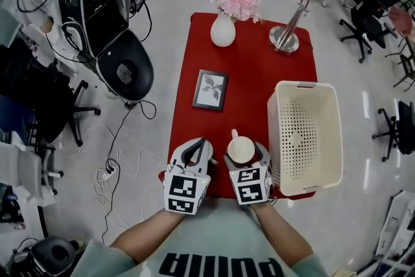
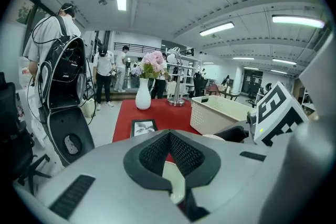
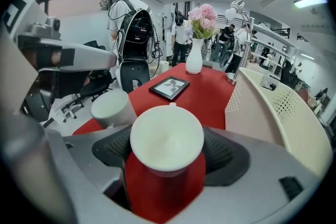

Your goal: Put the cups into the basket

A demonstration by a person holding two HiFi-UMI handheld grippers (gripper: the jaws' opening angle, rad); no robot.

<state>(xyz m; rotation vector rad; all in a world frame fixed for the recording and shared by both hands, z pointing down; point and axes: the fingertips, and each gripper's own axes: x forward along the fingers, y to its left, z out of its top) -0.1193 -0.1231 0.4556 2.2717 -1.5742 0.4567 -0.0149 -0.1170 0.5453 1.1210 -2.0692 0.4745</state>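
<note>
Two white cups at the 6 o'clock edge of the red table (image 1: 259, 68).
The right gripper (image 3: 167, 152) has its jaws clamped on the sides of one white cup (image 1: 240, 150), handle nub toward 12 o'clock. The perforated cream basket (image 1: 306, 84) stands just beside it at 3 o'clock. The left gripper (image 1: 193, 149) has its jaws closed tip to tip (apparently pinching nothing) over the second white cup (image 3: 110, 107), at the first cup's 9 o'clock.
</note>
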